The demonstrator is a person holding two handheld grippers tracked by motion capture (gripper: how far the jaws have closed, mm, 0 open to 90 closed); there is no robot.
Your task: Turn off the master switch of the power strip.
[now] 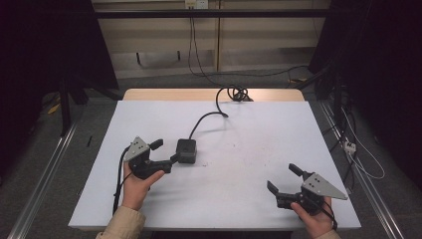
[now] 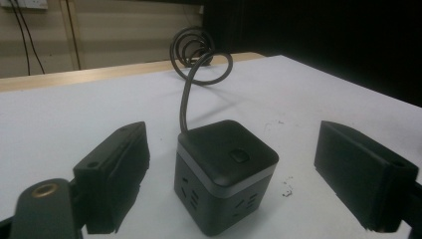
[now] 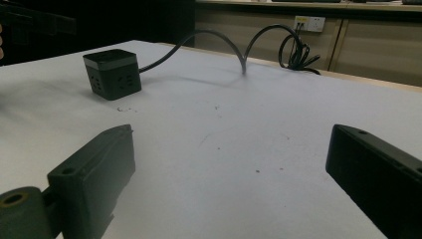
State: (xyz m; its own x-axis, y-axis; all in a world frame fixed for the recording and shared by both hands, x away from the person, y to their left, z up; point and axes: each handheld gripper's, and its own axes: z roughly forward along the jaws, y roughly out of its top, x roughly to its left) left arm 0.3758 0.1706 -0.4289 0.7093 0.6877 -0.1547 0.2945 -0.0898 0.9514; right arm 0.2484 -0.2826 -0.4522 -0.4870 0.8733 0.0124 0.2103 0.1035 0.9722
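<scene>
The right hand-held gripper [image 1: 284, 179] rests released at the near right of the white surface [image 1: 249, 164], well apart from the work. Farther in at the left, the left hand-held gripper [image 1: 166, 151] stands released with its jaws straddling the dark grey cube-shaped power socket [image 1: 186, 150], not yet pressing it. Its black cord [image 1: 206, 117] runs to the far edge; judged so, grasping and moving remain.

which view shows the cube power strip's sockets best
The left gripper view: the cube power strip sits close between the jaws, sockets and top button clear. The right gripper view shows it far off; the high view shows it small, mainly its top.
</scene>
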